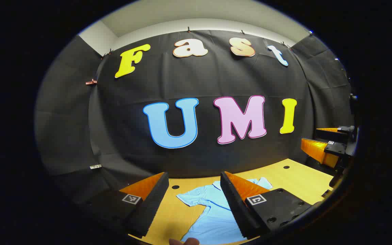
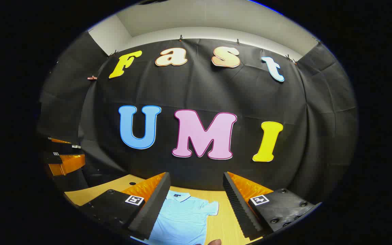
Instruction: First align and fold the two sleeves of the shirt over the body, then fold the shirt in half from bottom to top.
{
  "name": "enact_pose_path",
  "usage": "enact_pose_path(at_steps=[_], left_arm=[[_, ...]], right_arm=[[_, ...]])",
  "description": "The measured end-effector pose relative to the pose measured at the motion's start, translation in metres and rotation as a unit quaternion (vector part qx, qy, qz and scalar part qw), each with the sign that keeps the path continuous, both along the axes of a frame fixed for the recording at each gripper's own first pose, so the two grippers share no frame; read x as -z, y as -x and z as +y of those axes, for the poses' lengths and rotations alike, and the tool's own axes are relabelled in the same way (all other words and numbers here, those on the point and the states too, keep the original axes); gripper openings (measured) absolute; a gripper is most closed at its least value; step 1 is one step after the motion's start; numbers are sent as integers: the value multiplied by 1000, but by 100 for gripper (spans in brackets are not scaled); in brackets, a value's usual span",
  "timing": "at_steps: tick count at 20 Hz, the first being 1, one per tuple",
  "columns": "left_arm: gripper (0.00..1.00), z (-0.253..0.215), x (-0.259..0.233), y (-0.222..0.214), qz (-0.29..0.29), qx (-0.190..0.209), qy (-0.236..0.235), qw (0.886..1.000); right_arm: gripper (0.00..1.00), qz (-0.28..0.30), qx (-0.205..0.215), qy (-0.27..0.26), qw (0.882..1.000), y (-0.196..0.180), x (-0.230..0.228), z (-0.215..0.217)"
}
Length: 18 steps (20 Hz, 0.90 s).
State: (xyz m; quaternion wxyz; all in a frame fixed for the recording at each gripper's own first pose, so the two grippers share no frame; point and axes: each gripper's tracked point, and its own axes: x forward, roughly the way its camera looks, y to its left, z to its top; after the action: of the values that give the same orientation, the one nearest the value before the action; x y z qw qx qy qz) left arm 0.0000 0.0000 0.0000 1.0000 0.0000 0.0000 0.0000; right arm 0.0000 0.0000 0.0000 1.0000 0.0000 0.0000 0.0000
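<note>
The light blue shirt (image 1: 213, 212) lies flat on the wooden table (image 1: 294, 177), its collar toward the booth's black wall and both short sleeves spread out to the sides — neither is folded over the body yet. The left gripper (image 1: 194, 200) hangs above the shirt with its jaws spread wide and nothing between them; in the left gripper view the shirt's body shows through the gap. The right gripper (image 2: 196, 204) is likewise released and empty, raised over the shirt's right sleeve side. In the left gripper view the right gripper also appears off to the right of the shirt, well above the table — its jaws parted.
</note>
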Motion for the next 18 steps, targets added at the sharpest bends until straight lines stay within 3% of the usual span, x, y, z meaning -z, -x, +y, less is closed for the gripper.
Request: enact_pose_path(at_steps=[18], left_arm=[[97,3,6,-3,9,-2,-4,1000]], right_arm=[[97,15,-3,-1,1000,-13,10,3]])
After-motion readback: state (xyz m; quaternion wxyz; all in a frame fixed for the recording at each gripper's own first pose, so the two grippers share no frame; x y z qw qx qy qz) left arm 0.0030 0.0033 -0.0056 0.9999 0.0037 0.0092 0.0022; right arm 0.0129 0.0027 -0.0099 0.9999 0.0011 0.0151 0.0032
